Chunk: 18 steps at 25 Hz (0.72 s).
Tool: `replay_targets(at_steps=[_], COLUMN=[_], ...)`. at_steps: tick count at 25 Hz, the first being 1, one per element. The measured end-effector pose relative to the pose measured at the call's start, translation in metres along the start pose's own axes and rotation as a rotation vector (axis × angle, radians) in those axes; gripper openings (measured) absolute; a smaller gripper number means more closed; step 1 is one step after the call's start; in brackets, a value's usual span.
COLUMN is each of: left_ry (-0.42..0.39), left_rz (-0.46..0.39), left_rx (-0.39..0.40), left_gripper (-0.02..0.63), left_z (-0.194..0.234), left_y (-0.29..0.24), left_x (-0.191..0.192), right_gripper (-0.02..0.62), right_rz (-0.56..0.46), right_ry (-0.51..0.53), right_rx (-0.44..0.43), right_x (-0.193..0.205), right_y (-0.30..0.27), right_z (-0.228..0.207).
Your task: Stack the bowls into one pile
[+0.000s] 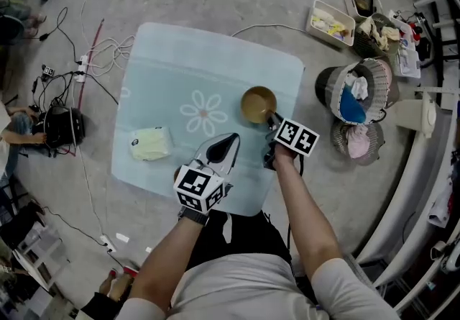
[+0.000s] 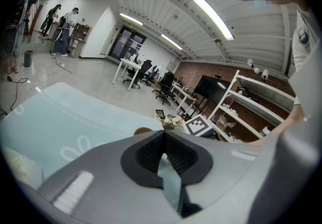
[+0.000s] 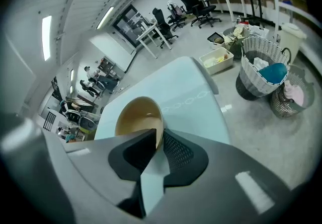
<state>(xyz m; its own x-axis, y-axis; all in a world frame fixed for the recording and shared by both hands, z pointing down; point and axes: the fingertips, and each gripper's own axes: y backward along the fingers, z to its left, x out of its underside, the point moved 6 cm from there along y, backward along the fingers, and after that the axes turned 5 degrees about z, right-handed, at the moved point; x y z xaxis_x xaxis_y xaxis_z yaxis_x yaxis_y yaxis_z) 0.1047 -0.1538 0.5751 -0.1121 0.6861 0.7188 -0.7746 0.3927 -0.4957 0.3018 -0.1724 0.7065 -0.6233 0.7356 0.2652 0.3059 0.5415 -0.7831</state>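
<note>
1. The pale blue tabletop [image 1: 215, 52], printed with a white flower, stands on a grey floor.
2. The left gripper [image 1: 231, 140] hangs over the tabletop's near part, jaws brought together with nothing between them; the left gripper view shows only blue tabletop past the left gripper's tips [image 2: 163, 143].
3. The right gripper [image 1: 273, 121] is clamped on the near rim of the brown bowl.
4. The brown bowl [image 1: 257, 101] sits upright, right of the flower; it looks empty.
5. A pale yellow object [image 1: 151, 144] lies well apart, near the left edge.
</note>
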Motion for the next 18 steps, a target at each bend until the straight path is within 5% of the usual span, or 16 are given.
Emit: replay_targets(at_steps=[3, 18], left_ry=[-0.006, -0.007], left_rz=[-0.006, -0.049], left_rx=[0.005, -0.002], left_gripper=[0.0, 0.0], left_z=[-0.001, -0.005], left_y=[0.003, 0.039], left_x=[-0.001, 0.003], right_gripper=[0.026, 0.025], right_rz=[-0.003, 0.037], right_ry=[-0.012, 0.067], right_rx=[0.025, 0.0], right_x=[-0.003, 0.02], right_y=[0.002, 0.041], right_z=[-0.004, 0.035])
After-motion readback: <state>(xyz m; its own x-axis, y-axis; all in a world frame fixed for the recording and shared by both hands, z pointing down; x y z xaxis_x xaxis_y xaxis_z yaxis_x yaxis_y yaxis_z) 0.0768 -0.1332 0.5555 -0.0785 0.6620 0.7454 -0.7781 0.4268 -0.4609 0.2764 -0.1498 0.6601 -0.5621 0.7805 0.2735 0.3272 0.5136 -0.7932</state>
